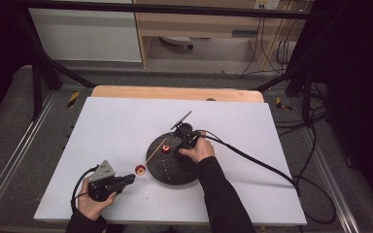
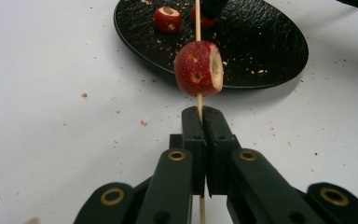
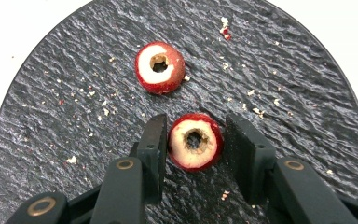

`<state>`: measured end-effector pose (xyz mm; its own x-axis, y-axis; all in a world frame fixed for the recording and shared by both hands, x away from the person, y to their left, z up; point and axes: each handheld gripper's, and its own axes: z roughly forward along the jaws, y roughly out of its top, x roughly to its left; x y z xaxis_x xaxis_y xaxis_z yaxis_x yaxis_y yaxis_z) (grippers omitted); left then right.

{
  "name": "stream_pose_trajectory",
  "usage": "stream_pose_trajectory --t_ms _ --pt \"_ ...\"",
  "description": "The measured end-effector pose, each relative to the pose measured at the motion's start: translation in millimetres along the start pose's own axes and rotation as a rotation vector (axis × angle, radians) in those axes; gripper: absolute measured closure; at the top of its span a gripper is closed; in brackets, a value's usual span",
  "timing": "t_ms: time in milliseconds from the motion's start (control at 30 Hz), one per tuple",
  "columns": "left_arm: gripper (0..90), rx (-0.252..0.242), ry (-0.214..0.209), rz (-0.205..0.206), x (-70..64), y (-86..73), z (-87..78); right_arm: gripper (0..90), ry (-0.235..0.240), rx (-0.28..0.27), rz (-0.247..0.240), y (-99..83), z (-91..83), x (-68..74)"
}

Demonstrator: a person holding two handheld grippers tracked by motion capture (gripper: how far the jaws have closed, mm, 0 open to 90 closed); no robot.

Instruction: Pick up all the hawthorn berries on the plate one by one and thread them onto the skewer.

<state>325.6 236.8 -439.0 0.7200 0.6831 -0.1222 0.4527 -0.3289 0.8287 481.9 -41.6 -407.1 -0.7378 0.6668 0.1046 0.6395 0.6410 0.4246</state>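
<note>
Jaws of the left gripper (image 2: 200, 116) are pressed together on a wooden skewer (image 2: 198, 28) carrying one cored red fruit piece (image 2: 199, 68), held above the white desk (image 2: 51, 116) beside the black plate (image 2: 270, 42). The right gripper (image 3: 193, 140) stands parted around a second piece (image 3: 195, 142) lying on the plate, one jaw touching it; a third piece (image 3: 160, 68) lies just beyond.

1. White tabletop (image 1: 126, 131) with wooden rear edge.
2. Grey carpeted floor (image 1: 184, 77).
3. Black frame bars (image 1: 175, 8) overhead.
4. Light wooden cabinet (image 1: 199, 24) behind; dark surroundings at both sides.
</note>
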Motion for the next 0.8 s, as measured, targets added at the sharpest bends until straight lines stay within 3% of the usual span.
stream_pose_trajectory --t_ms 300,800 --pt "88.0 0.002 -0.001 0.001 -0.4 0.1 0.4 61.1 0.005 0.015 0.031 1.0 0.1 -0.9" --pt "88.0 0.0 0.004 0.007 -2.6 0.6 0.8 61.5 0.041 -0.066 0.067 -4.3 -26.9 5.9"
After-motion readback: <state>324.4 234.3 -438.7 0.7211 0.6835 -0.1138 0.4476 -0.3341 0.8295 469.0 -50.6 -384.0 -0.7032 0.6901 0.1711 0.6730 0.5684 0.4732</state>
